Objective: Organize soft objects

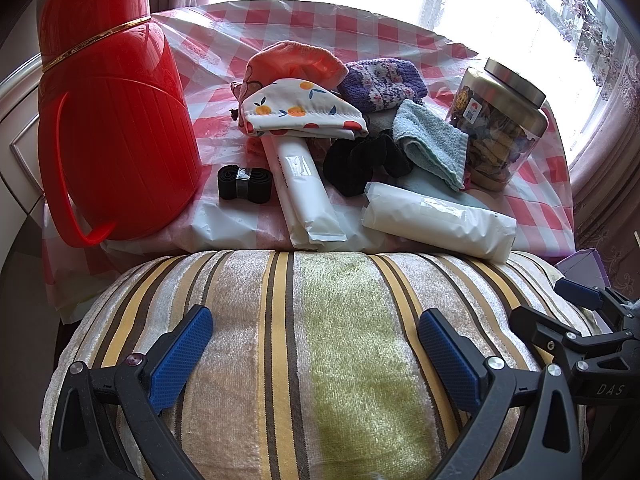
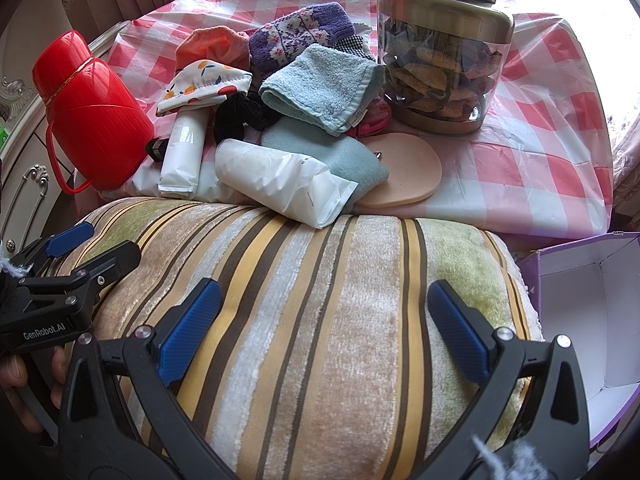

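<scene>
The big striped pillow (image 1: 320, 344) sits right in front, at the near edge of the table (image 2: 540, 128). Both claws are over it. The left claw (image 1: 316, 352) has its two blue fingers wide apart, one on each side of the green stripe, and they seem to press on the pillow top. The right claw (image 2: 324, 332) is wide apart too, resting on the pillow the same way. Neither one is squeezing anything.

Just behind the pillow is a messy pile of soft things. A white packet (image 2: 280, 184) leans on the pillow's far edge. Near it lie a second white packet (image 1: 304, 196), a blue towel (image 2: 320, 88), a fruit-print cloth (image 1: 300, 112), a purple knit thing (image 1: 380, 80), an orange cloth (image 1: 296, 62) and a black scrunchie (image 1: 364, 160). They are all heaped up and touching.

An open purple box (image 2: 580, 312) stands just beside the pillow on the right. The part I can see looks empty.

So I think the tidying has hardly begun. Nothing looks sorted, and the whole pile is left to do. The red jug (image 1: 116, 120) and the jar (image 2: 444, 60) are hard things and likely stay put.
</scene>
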Demonstrator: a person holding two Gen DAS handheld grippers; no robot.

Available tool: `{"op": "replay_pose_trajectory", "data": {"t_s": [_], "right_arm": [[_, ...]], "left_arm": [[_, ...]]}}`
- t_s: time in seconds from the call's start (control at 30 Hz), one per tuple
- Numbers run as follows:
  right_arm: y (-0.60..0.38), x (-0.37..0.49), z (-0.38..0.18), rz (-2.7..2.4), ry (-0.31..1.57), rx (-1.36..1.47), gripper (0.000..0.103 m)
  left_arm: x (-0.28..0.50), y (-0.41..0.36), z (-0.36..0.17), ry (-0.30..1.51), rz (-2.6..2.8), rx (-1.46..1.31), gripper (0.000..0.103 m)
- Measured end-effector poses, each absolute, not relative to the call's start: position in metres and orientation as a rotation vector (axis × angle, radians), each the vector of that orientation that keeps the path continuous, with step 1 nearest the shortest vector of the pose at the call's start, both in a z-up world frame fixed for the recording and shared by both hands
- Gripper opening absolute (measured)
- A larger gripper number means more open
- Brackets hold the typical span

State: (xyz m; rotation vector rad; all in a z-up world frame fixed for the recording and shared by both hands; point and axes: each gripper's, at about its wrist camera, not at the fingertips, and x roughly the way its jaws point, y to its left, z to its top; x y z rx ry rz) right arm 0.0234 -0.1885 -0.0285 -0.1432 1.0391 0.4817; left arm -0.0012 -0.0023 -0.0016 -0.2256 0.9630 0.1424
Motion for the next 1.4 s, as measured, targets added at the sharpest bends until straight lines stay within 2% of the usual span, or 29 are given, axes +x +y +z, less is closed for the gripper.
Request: {"op": "replay_pose_trajectory", "data": {"t_s": [0.53,0.7,0.87,1.27,1.37,1.4], "right_arm": [[-0.191,0.033,-0.026,0.558,1.107,-0.152,0.103],[-0.189,0.041,-0.023,0.618,1.128,-0.179,0.103],[-0.183,0.053,-0.02,0.694,1.152,-0.189,0.103],[-0.13,0.083,-0.012,0.824,1.018,-0.588,0.102],[-0.116,0.09,-0.025,0.852,1.025,-0.619,0.092],[-0.111,0.092,-0.03,0.853,1.032,-0.634,0.083]], "left_arm": [[0.017,0.019,0.008,0.955,0.133,-0.336,0.101],[0.044,0.029,0.003,0.99,0.138,-0.375,0.09],[0.067,0.039,-0.004,1.02,0.147,-0.396,0.089],[0.11,0.055,-0.034,1.114,0.13,-0.468,0.065],[0.112,0.059,-0.039,1.119,0.114,-0.49,0.056],[0.113,0.06,-0.041,1.12,0.108,-0.496,0.05]]}}
